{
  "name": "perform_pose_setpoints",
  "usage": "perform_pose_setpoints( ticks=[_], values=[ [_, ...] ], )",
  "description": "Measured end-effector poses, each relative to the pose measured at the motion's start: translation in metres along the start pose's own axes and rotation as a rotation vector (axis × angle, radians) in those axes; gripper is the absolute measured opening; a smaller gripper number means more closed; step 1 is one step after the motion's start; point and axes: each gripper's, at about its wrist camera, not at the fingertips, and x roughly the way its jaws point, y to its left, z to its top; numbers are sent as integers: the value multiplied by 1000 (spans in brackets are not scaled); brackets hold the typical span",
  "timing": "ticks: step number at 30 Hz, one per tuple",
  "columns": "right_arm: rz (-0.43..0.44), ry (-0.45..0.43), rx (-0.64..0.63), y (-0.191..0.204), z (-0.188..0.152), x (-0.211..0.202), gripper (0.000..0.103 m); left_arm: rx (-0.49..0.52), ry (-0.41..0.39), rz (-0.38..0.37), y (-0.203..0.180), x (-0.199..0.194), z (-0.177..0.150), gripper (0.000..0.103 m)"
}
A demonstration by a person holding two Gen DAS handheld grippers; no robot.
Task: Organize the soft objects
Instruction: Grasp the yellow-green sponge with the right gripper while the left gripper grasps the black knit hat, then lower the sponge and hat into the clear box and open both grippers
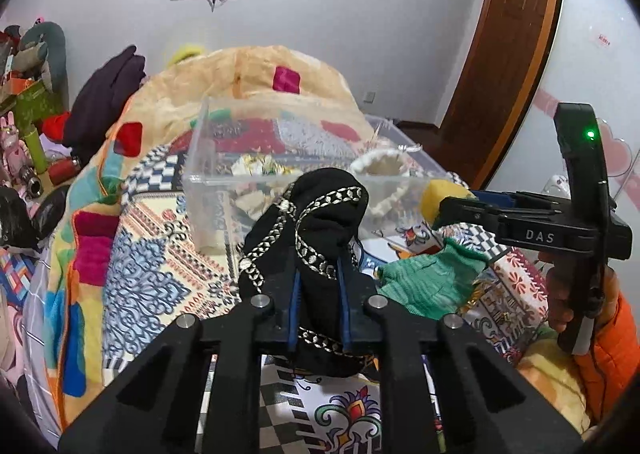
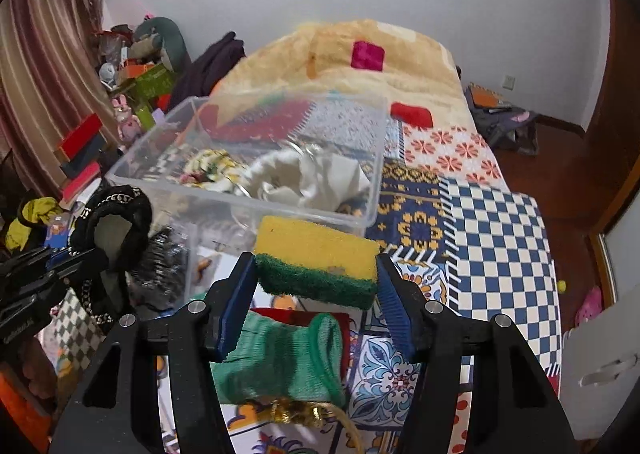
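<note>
1. The left wrist view looks forward along its own jaws, close over the bed (image 1: 160,254), facing the far wall; a black cloth (image 1: 316,238) fills the gap between them.
2. The right wrist view faces the same wall, close in, a sponge (image 2: 316,258) between its jaws.
3. Both share the clear box (image 1: 248,181) ahead of the jaws, the green glove (image 2: 280,358) below, and each other's gripper at the side.
</note>
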Motion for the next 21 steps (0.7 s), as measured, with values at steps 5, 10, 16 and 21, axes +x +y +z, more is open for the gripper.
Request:
perform_pose_setpoints(
  ticks=[5, 10, 16, 21],
  values=[
    [5, -68, -37, 14, 11, -20, 56, 20, -82, 18, -3, -28, 17, 14],
    [23, -137, -60, 24, 26, -37, 56, 25, -160, 43, -2, -43, 40, 14],
    [33, -200, -87, 36, 49, -41, 56, 22, -239, 78, 6, -47, 73, 14],
    [40, -215, -95, 43, 63, -32, 56, -2, -269, 106, 19, -36, 94, 14]
  ],
)
